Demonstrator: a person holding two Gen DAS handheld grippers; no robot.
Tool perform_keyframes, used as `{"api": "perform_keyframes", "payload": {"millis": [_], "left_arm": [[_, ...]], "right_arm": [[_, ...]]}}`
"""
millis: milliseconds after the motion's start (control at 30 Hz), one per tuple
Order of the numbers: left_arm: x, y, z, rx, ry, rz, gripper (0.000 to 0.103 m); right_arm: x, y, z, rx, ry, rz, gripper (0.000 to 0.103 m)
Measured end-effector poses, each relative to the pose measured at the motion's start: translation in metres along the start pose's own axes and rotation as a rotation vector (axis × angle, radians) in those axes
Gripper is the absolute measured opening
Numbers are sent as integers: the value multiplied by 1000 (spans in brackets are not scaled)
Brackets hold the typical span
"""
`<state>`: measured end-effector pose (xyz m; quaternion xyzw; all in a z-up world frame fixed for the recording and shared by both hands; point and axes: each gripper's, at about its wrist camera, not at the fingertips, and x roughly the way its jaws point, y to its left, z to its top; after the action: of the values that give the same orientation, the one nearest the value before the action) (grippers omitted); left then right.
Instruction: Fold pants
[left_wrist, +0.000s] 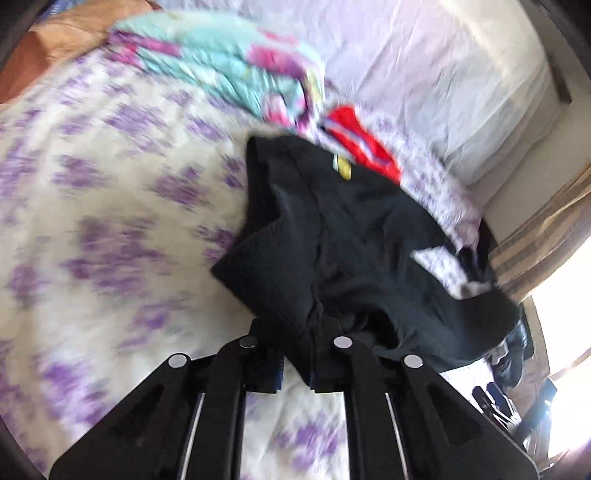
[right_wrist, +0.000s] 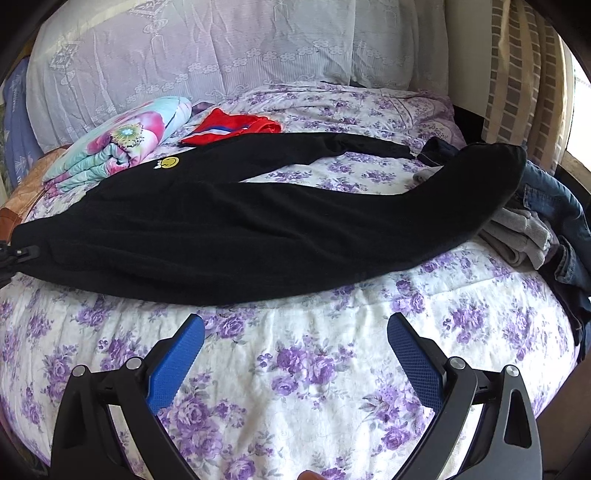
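Black pants (right_wrist: 221, 229) with a small yellow smiley patch (right_wrist: 170, 161) lie spread across the purple-flowered bedspread (right_wrist: 314, 373), waist to the left and legs running right. In the left wrist view, which is blurred, my left gripper (left_wrist: 295, 354) is shut on a bunched edge of the black pants (left_wrist: 351, 229), the cloth rising from between its fingers. That left gripper (right_wrist: 22, 254) also shows at the waist end, at the far left of the right wrist view. My right gripper (right_wrist: 296, 320) hovers open over bare bedspread, just short of the pants' near edge, its blue pads (right_wrist: 173, 365) wide apart.
A folded flowered quilt (right_wrist: 118, 144) and a red garment (right_wrist: 236, 127) lie beyond the pants. Jeans and grey clothes (right_wrist: 535, 221) are heaped at the right edge of the bed. White pillows (right_wrist: 221, 48) line the headboard, and a striped curtain (right_wrist: 517, 74) hangs at the right.
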<state>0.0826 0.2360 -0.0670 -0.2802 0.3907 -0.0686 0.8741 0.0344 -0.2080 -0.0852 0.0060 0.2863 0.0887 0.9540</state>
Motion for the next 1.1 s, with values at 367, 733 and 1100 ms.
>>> {"api": "perform_keyframes", "payload": {"millis": [367, 733, 1100], "left_arm": [[-55, 73, -46, -110, -26, 213, 26], [-81, 75, -54, -99, -131, 305, 69], [-64, 61, -56, -46, -110, 289, 69]], "right_arm": [[2, -95, 1, 289, -22, 5, 100], [116, -242, 33, 669, 117, -59, 100], [65, -239, 51, 532, -4, 6, 8]]}}
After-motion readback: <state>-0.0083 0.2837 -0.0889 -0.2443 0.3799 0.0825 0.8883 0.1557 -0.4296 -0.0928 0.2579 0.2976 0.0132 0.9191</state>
